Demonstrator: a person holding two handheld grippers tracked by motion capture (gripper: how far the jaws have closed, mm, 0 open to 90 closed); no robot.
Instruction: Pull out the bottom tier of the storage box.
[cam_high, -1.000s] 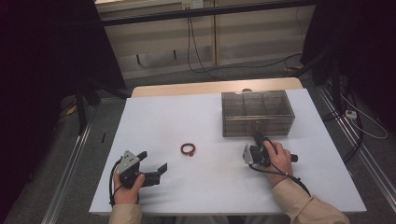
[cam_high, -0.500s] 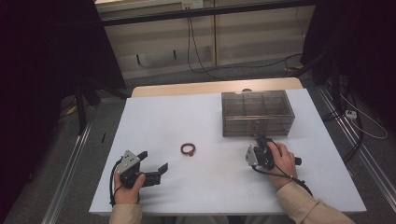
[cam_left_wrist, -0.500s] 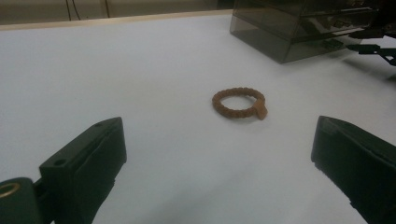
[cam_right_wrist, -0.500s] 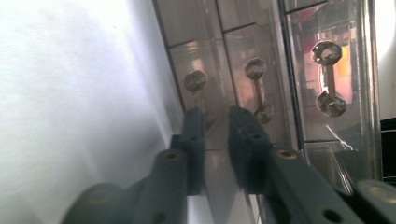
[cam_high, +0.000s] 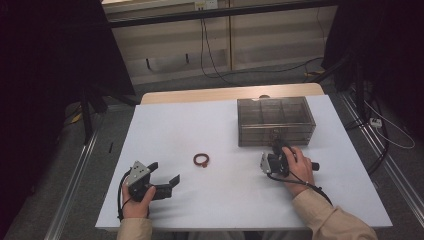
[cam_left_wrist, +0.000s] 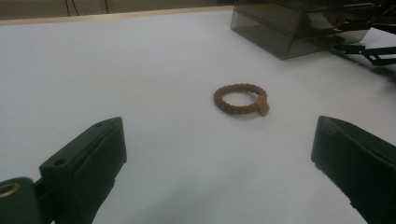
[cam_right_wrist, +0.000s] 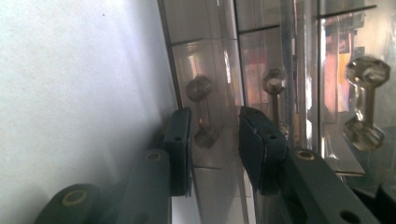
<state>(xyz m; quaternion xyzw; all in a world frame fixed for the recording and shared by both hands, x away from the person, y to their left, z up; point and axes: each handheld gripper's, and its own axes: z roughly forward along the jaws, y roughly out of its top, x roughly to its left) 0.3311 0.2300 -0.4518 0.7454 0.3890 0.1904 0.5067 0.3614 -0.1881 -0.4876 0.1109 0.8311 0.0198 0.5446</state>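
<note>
High view: a white table (cam_high: 220, 125) carries a smoky clear drawer box (cam_high: 275, 120) at the far right. The right gripper (cam_high: 276, 149) points at the box's front, its tips right at the face. A brown beaded ring (cam_high: 201, 160) lies just ahead of the left gripper (cam_high: 164, 173), between the two grippers.

Left gripper view: the jaws stand wide apart with nothing between them; the ring lies flat ahead, centred between them, untouched.

Right gripper view: the jaws have just been opening, and stand slightly apart either side of a small drawer knob (cam_right_wrist: 201, 109), pads not pressing it.
</note>
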